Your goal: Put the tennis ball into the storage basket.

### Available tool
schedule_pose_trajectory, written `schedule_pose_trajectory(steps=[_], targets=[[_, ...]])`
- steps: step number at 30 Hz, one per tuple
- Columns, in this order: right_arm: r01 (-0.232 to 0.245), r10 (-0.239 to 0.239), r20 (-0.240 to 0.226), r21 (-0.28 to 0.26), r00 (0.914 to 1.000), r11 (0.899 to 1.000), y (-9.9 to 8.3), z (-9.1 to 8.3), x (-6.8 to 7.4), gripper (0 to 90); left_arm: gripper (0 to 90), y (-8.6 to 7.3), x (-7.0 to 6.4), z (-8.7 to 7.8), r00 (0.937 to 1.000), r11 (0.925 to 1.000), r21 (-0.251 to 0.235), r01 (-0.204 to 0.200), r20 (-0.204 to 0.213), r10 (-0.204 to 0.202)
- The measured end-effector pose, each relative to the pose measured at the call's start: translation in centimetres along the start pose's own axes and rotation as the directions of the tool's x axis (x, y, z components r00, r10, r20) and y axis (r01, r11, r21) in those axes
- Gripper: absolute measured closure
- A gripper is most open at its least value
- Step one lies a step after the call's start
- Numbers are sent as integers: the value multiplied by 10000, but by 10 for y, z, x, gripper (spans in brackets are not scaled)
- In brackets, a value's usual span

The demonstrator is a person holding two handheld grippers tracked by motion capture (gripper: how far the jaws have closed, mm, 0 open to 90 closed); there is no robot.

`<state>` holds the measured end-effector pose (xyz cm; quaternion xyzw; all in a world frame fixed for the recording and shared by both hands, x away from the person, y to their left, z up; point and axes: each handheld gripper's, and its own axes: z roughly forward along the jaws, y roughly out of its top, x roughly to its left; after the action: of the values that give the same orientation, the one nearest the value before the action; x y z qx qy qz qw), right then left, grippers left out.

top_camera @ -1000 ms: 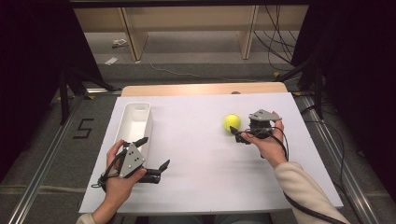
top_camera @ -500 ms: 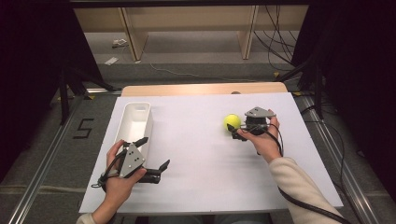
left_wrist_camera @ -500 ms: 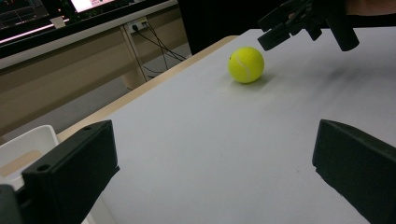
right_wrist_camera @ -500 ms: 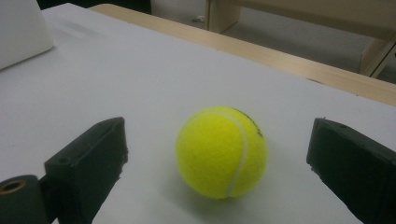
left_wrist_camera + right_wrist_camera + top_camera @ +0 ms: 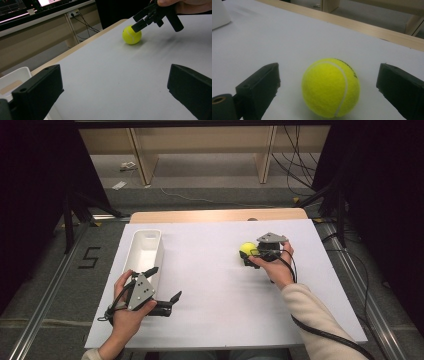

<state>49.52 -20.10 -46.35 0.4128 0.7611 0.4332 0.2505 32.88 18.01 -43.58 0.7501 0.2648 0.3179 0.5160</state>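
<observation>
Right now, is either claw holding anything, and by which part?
Nothing is held. The right claw is open with the tennis ball between its jaws, a gap on each side. The left claw is open over bare table.

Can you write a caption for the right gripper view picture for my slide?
The open right gripper lines up on a yellow tennis ball on the white table.

Yellow tennis ball (image 5: 331, 87), white seam, resting on white table, right side
</observation>
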Motion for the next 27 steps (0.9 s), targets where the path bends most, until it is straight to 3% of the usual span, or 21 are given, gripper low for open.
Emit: schedule_pose_trajectory(steps=[27], targets=[[-290, 282, 154, 537, 9995, 9981, -2, 30, -3, 71, 0, 1, 0, -1, 10000, 10000, -46, 35, -12, -35]])
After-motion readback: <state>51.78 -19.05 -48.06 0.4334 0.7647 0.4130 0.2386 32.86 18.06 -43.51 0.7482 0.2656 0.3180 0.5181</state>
